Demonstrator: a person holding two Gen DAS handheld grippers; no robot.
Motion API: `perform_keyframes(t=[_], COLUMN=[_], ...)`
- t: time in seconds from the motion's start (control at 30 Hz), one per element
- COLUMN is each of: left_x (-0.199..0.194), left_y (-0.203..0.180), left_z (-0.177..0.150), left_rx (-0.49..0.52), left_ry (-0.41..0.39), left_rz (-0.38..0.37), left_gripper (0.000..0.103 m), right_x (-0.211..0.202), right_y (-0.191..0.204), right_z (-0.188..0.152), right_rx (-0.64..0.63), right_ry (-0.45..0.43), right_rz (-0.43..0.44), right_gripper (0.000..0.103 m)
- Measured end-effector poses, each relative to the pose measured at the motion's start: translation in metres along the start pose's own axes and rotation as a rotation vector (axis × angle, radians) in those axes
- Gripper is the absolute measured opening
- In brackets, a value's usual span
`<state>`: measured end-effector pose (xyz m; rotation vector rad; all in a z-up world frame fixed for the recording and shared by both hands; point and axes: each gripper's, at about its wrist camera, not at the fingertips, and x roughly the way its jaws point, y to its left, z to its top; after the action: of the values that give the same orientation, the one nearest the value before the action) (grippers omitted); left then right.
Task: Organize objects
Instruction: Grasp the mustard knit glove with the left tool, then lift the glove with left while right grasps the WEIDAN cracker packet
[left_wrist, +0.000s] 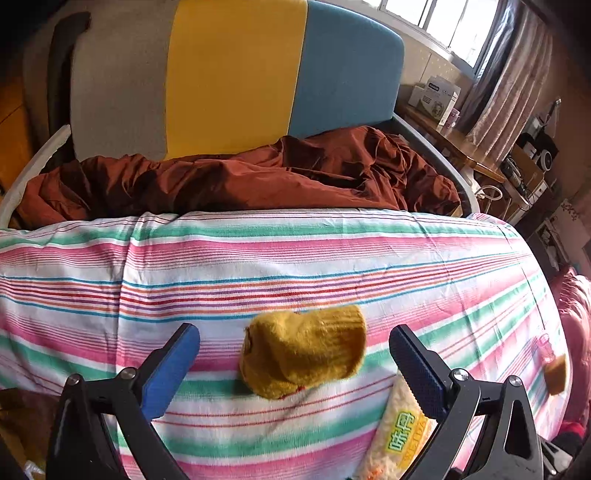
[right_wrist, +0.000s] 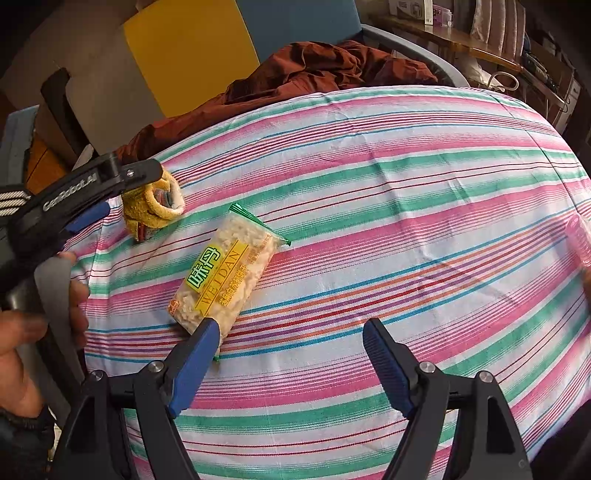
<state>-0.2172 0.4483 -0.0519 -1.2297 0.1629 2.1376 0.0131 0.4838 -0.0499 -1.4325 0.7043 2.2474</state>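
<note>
A mustard-yellow sock (left_wrist: 304, 350) lies bunched on the striped bedsheet (left_wrist: 258, 266). My left gripper (left_wrist: 295, 341) is open, its blue pads either side of the sock, not touching it. A snack packet with green characters (right_wrist: 225, 275) lies on the sheet (right_wrist: 406, 192); its end also shows in the left wrist view (left_wrist: 400, 439). My right gripper (right_wrist: 291, 339) is open and empty, its left pad over the packet's near end. The sock (right_wrist: 153, 206) and the left gripper (right_wrist: 88, 199) show at the left of the right wrist view.
A rust-brown blanket (left_wrist: 240, 177) is heaped at the head of the bed before a grey, yellow and blue headboard (left_wrist: 236, 74). A small pink bottle (left_wrist: 546, 347) and a yellow item (left_wrist: 556, 374) lie near the sheet's right edge. A wooden desk (left_wrist: 461, 144) stands at the right.
</note>
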Motion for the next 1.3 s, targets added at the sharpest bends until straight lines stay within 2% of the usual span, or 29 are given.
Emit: perform_keyframes(t=[0.1,0.17,0.2,0.23,0.4,0.63,0.93,1.2,1.3], left_x=[0.023,0.028,0.023,0.019,-0.002,-0.035,-0.065,-0.092,-0.097], left_y=[0.010,0.018,0.020,0.021,0.026,0.018,-0.014,-0.048,-0.057], left_z=[0.002,-0.003,-0.005,-0.007,-0.025,-0.074,-0.133,-0.190,-0.209], left_rx=[-0.030,-0.058,-0.059,-0.062,-0.062,-0.007,0.067,0.178,0.234], left_ry=[0.064,0.098,0.076,0.076,0.094,0.090,0.071,-0.001,-0.040], left_rz=[-0.011,-0.034,-0.037,-0.059,-0.051,0.032,0.061,0.073,0.086], left_gripper=[0.101,0.072,0.068,0.060,0.057,0.058,0.058,0.058,0.058], right_x=[0.003,0.004,0.004,0.005,0.007,0.012,0.008,0.004,0.004], right_y=[0.001,0.001,0.001,0.001,0.003,0.002,-0.017,-0.026,-0.023], right_z=[0.000,0.000,0.000,0.000,0.000,0.001,0.003,0.004,0.005], right_rx=[-0.006,-0.005,-0.006,-0.007,-0.018,-0.021,0.065,0.099,0.095], right_ry=[0.010,0.009,0.009,0.008,0.005,0.013,0.004,0.008,0.015], right_rz=[-0.005,-0.010,-0.013,-0.018,-0.033,-0.053,-0.039,0.000,0.045], right_gripper=[0.082,0.082,0.082,0.082,0.082,0.082,0.082,0.081,0.081])
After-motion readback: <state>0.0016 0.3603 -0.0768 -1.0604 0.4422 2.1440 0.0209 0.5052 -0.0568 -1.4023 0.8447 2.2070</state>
